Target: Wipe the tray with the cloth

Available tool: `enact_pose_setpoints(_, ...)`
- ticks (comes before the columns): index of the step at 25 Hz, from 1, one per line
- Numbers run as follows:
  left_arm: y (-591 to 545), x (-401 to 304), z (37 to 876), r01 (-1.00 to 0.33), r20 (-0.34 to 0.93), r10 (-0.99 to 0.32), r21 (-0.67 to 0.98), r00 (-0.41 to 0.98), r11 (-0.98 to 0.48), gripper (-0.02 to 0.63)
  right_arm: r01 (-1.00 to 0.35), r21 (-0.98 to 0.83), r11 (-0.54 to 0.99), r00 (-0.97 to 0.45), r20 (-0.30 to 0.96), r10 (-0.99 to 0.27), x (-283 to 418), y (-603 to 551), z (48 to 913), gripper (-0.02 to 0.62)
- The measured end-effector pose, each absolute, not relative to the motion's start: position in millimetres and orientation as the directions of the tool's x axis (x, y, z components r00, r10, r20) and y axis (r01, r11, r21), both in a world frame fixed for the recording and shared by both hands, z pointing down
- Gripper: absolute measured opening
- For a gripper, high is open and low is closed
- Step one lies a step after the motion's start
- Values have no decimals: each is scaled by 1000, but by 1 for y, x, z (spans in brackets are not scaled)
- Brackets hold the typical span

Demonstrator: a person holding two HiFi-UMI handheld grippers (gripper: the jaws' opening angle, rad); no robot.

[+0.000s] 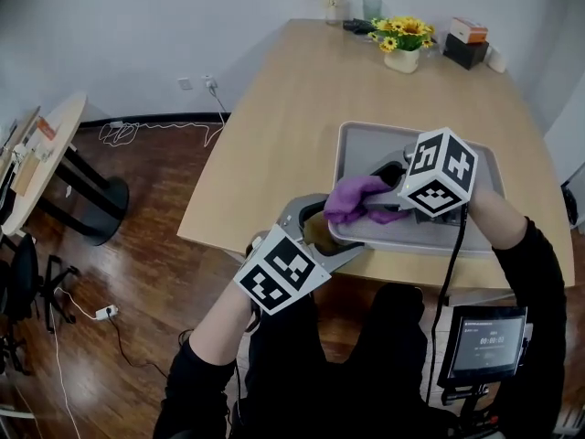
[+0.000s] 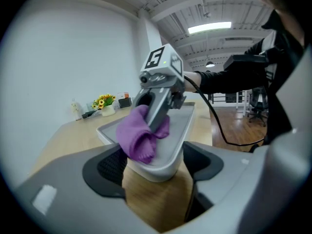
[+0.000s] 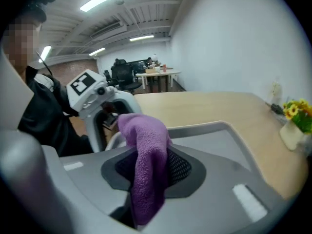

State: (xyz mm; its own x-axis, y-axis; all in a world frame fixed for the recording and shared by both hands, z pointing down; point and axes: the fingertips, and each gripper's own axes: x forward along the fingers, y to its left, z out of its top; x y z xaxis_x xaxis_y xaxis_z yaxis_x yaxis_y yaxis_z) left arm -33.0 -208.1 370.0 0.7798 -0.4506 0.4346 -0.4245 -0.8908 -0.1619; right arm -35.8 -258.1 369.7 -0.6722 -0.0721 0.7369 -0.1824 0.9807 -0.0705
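A grey tray [image 1: 364, 146] lies on the wooden table [image 1: 292, 117], close to its near edge. My right gripper [image 1: 377, 198] is shut on a purple cloth [image 1: 352, 199] and holds it over the tray's near left part. In the right gripper view the cloth [image 3: 144, 130] hangs bunched between the jaws of that gripper [image 3: 151, 167], above the tray [image 3: 222, 143]. My left gripper [image 1: 315, 230] is shut on the tray's near left corner. In the left gripper view the tray's rim [image 2: 158, 167] sits between both pads, with the cloth [image 2: 139, 135] just beyond it.
At the table's far end stand a pot of yellow flowers [image 1: 402, 44], a bottle [image 1: 332, 3], a glass [image 1: 372, 7] and boxes [image 1: 466, 42]. A small screen [image 1: 489, 344] hangs at my right side. A round table [image 1: 37, 154] stands to the left.
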Motion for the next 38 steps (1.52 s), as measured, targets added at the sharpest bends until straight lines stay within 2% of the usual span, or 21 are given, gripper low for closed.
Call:
enact_pose_setpoints(4, -209, -32, 370, -426, 434, -451, -160, 780, -891, 348, -333, 145, 932, -584, 744, -325, -34, -345, 370, 112)
enact_pose_setpoints(7, -209, -33, 371, -425, 433, -449, -158, 782, -891, 348, -397, 257, 881, -507, 739, -444, -32, -394, 371, 112)
enact_pose_setpoints(14, -212, -34, 377, -427, 434, -452, -159, 779, -890, 347, -489, 214, 846, -444, 774, -452, 11, -409, 377, 112)
enact_pose_setpoints(19, -210, -40, 378, -427, 437, -450, -156, 779, -891, 347, -622, 197, 757, -346, 799, -492, 111, -395, 379, 112)
enact_pose_setpoints(24, -211, -44, 384, -433, 441, -449, -144, 777, -890, 347, -769, 243, 591, -176, 808, -562, 237, -377, 382, 114)
enact_pose_setpoints(27, -215, -43, 386, -434, 440, -453, -150, 775, -888, 347, -811, 235, 535, -150, 801, -580, 272, -367, 385, 114)
enact_pose_setpoints(31, -213, -33, 373, -433, 446, -448, -142, 775, -890, 347, -782, 230, 580, -188, 799, -571, 242, -353, 380, 112)
enact_pose_setpoints(38, -212, -39, 377, -433, 440, -453, -153, 775, -889, 347, -536, 233, 812, -449, 736, -507, 40, -341, 374, 112)
